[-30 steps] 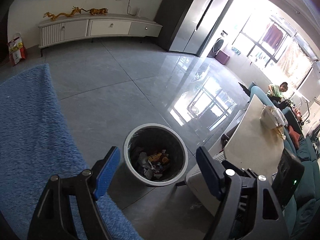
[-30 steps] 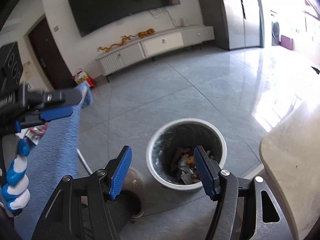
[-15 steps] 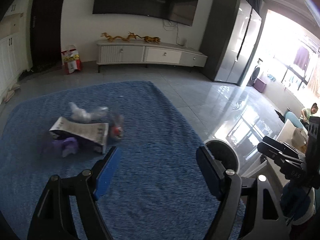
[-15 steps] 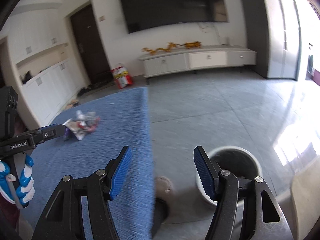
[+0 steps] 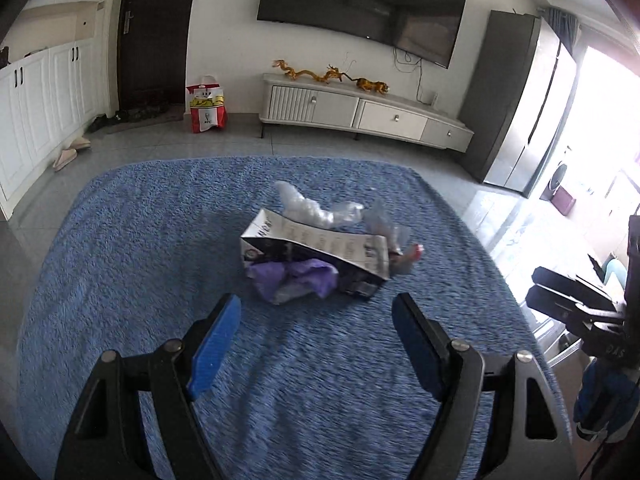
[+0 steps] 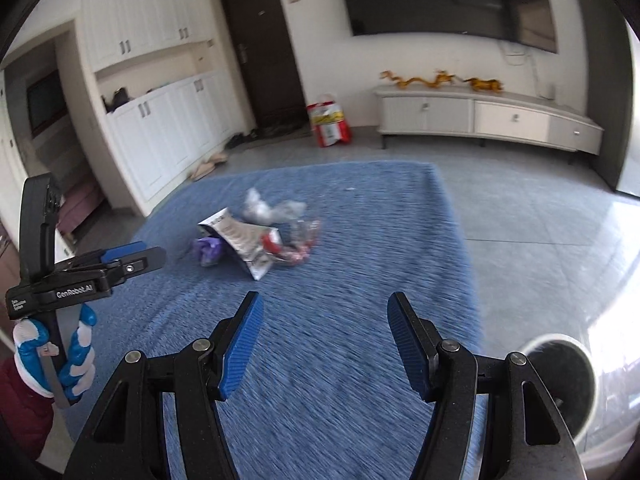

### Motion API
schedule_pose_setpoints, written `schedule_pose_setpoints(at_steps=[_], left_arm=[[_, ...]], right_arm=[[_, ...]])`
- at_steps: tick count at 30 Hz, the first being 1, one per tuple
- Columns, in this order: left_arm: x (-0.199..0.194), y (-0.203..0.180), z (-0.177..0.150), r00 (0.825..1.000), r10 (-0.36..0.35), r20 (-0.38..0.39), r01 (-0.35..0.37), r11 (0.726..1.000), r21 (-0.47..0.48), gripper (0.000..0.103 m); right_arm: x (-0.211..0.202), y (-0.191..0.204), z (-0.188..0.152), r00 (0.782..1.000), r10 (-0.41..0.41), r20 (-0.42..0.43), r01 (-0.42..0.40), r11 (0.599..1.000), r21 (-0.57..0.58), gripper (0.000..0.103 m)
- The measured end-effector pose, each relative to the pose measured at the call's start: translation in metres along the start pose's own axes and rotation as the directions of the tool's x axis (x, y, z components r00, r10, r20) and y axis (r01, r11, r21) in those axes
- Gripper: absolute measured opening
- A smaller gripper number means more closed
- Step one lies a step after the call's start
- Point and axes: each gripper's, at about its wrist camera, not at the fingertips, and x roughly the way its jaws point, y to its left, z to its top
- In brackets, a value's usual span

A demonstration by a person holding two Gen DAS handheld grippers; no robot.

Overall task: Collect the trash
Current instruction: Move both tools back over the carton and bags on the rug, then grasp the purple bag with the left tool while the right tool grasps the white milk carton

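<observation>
Purple wad (image 5: 294,280) sits nearest on the rug (image 5: 120,260), so I'd lower the wide-open left hand-held gripper (image 5: 316,344) straight over it, the right hand-held gripper (image 6: 324,344), equally wide and empty, held back.

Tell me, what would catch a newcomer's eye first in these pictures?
Probably the heap of trash in the middle of the blue rug: a flattened carton, purple plastic and clear wrappers. Next, the open blue-padded fingers of the left gripper and right gripper low in each view. A white bin stands beside the rug's right edge.
</observation>
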Motion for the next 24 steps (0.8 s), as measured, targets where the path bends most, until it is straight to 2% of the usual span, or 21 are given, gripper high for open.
schedule_pose_setpoints(at_steps=[11,17,20,21,23,24], left_arm=[[0.042,0.002,0.009,0.999,-0.013,-0.030,0.017,0.987,0.160,0.077],[0.073,0.009,0.008,0.996,-0.007,-0.086,0.022,0.985,0.171,0.075],[0.089,0.020,0.003,0.991,0.013,-0.131,0.006,0.989,0.147,0.057],[0.094,0.026,0.002,0.988,0.004,-0.153,0.015,0.993,0.119,0.048],[0.092,0.038,0.004,0.989,-0.030,-0.142,0.039,0.997,0.060,0.040],[0.092,0.044,0.003,0.989,-0.035,-0.141,0.040,0.999,0.032,0.033]], right_arm=[[0.068,0.046,0.054,0.995,0.097,-0.037,-0.102,0.982,-0.162,0.064],[0.106,0.058,0.065,0.989,0.106,-0.101,-0.124,0.972,-0.198,0.064],[0.121,0.068,0.068,0.985,0.108,-0.134,-0.137,0.963,-0.231,0.064],[0.125,0.070,0.068,0.983,0.112,-0.144,-0.144,0.960,-0.239,0.064],[0.135,0.075,0.068,0.979,0.118,-0.167,-0.158,0.955,-0.253,0.064],[0.139,0.076,0.069,0.977,0.119,-0.175,-0.162,0.953,-0.255,0.064]])
